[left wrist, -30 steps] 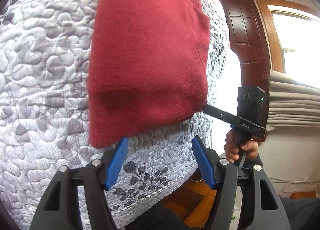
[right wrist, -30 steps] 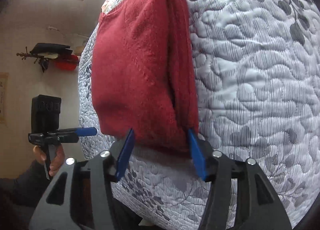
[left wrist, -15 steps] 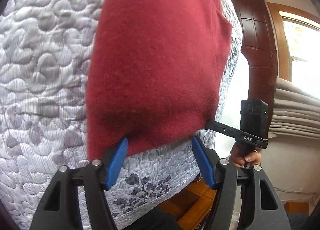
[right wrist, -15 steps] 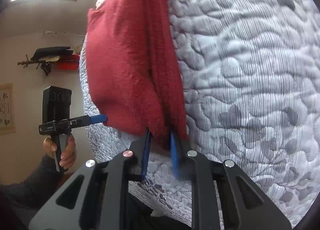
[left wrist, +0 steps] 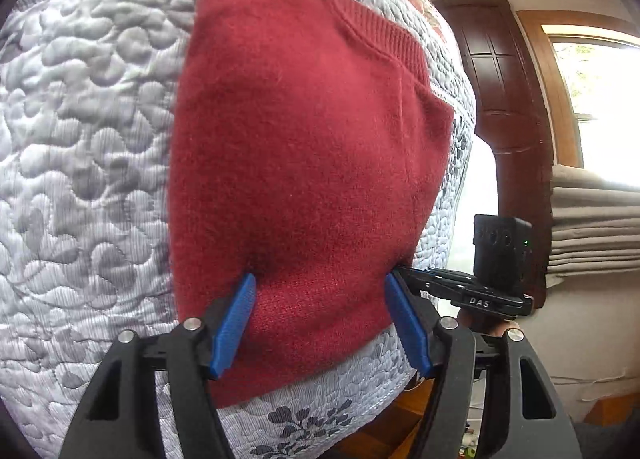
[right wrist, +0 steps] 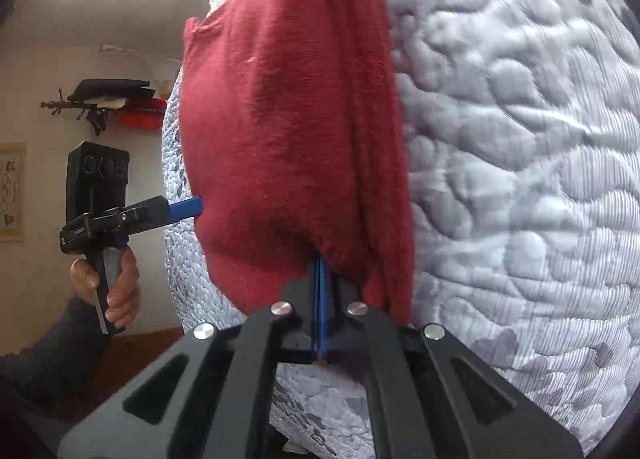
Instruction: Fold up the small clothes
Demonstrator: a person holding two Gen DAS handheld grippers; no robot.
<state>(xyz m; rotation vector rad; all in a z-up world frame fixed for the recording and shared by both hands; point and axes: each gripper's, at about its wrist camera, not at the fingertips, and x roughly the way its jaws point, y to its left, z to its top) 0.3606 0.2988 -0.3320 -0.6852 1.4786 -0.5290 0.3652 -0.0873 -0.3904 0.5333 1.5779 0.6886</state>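
nearest in the right wrist view, the right gripper (right wrist: 320, 299) has its blue pads pressed together on the near hem of the red sweater (right wrist: 288, 131) — half a second ago the pads stood a little apart around that fold, and a second ago wide apart. in the left wrist view, the left gripper (left wrist: 322, 323) has come forward: its jaws stand spread with the sweater's near edge lying between the blue pads (left wrist: 234, 325), where earlier the hem lay just beyond them. one sweater, lying flat and folded on the quilted grey bedspread (left wrist: 80, 139), collar at the far end. two grippers, one hand (right wrist: 116, 283) seen gripping the left handle. farther right — a wooden door (left wrist: 508, 99) and a window (left wrist: 600, 107).
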